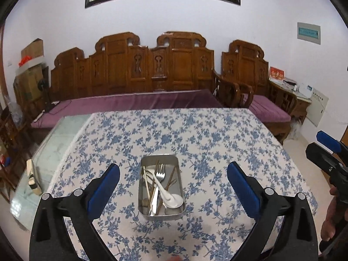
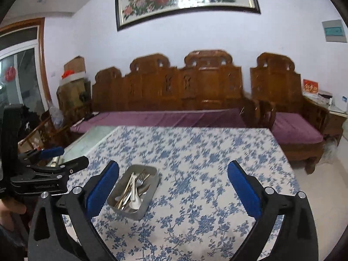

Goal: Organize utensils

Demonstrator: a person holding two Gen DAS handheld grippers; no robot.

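While both hand-held grippers are held spread wide and empty above the bench [image 1: 217, 134], the tray [image 1: 161, 187] is seen ahead of the left hand-held gripper [image 1: 173, 173], between its fingers. Ahead and to the left of the right hand-held gripper [image 2: 173, 171], just beside its left finger, the tray is seen with a fork [image 1: 160, 174], a white spoon [image 1: 171, 198] and chopsticks [image 1: 168, 184] lying jumbled inside.

Both hand-held grippers [image 1: 173, 175] [image 2: 173, 175] wide open, empty.
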